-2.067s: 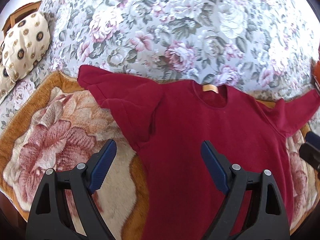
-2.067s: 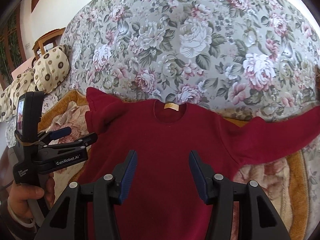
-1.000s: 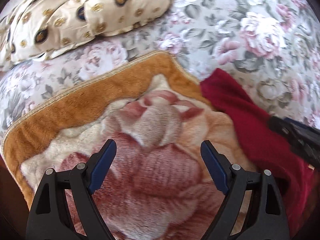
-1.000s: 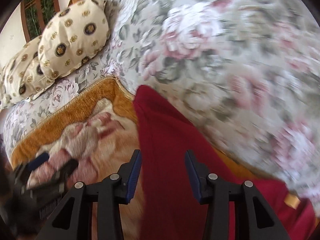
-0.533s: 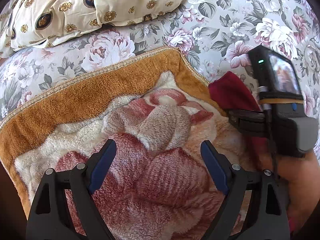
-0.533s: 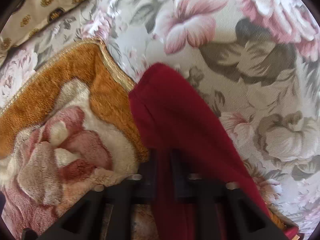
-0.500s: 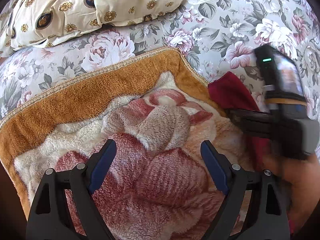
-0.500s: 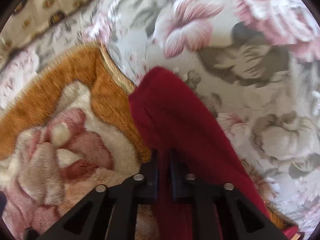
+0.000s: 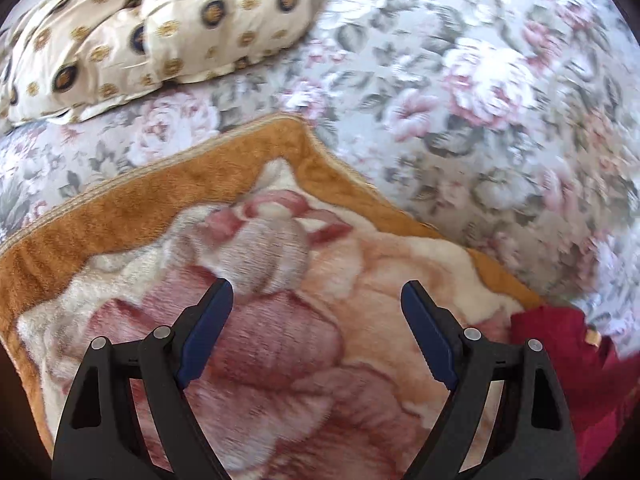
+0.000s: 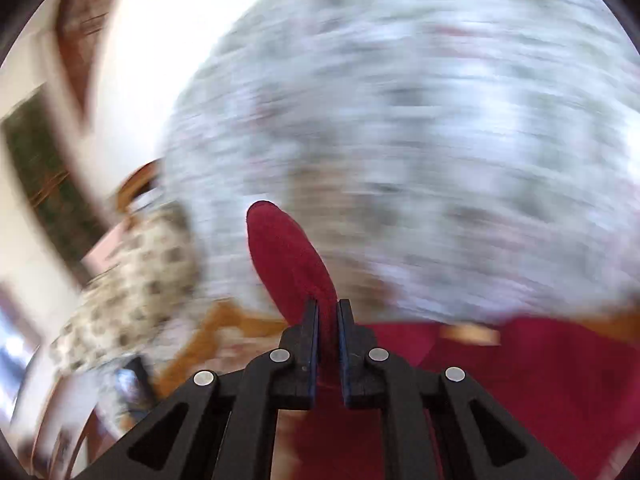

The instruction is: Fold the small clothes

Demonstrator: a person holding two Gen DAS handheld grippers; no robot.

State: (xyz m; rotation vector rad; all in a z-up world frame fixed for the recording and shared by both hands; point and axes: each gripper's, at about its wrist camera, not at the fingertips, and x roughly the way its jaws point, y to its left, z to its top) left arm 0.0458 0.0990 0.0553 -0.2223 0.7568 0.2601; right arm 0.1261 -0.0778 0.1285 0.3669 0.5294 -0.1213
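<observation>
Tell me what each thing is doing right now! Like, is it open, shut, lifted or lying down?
Left gripper: jaws open, nothing between them, above the blanket.
Right gripper: jaws shut on the sleeve.
Sleeve: pinched, its end sticking up past the jaws.
Red sweater: body lying on the bed.
Fleece blanket: spread flat.
Pillow: resting on the bedspread.
Floral bedspread: spread over the bed.
</observation>
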